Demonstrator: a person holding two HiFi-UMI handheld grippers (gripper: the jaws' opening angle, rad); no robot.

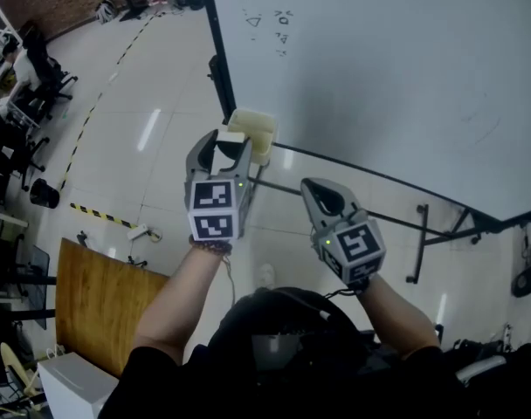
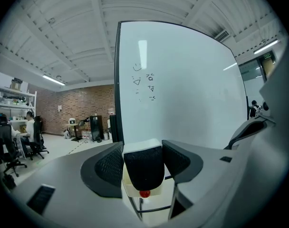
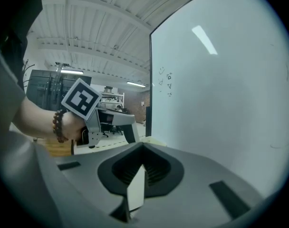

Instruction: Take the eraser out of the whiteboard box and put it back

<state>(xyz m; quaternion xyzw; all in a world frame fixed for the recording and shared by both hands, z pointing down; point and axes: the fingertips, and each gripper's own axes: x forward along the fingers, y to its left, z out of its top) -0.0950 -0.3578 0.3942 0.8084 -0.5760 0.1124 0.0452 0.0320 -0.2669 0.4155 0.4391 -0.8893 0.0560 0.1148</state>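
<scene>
Eraser (image 2: 143, 171): one, black-faced, clamped in the left tool (image 1: 231, 145), just over the box mouth.
Whiteboard box (image 1: 260, 129): one, cream, at the whiteboard's (image 1: 379, 77) lower left corner; inside mostly hidden by the eraser.
Right tool (image 3: 141, 169): jaws together, empty, beside the left tool.
Room: open floor (image 1: 143, 103) to the left.

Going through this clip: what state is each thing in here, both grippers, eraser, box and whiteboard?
Left gripper: shut on the eraser.
Right gripper: shut, empty.
Eraser: held upright, right at the box.
Box: open-topped, at the whiteboard corner.
Whiteboard: a few small marks near one corner.
</scene>
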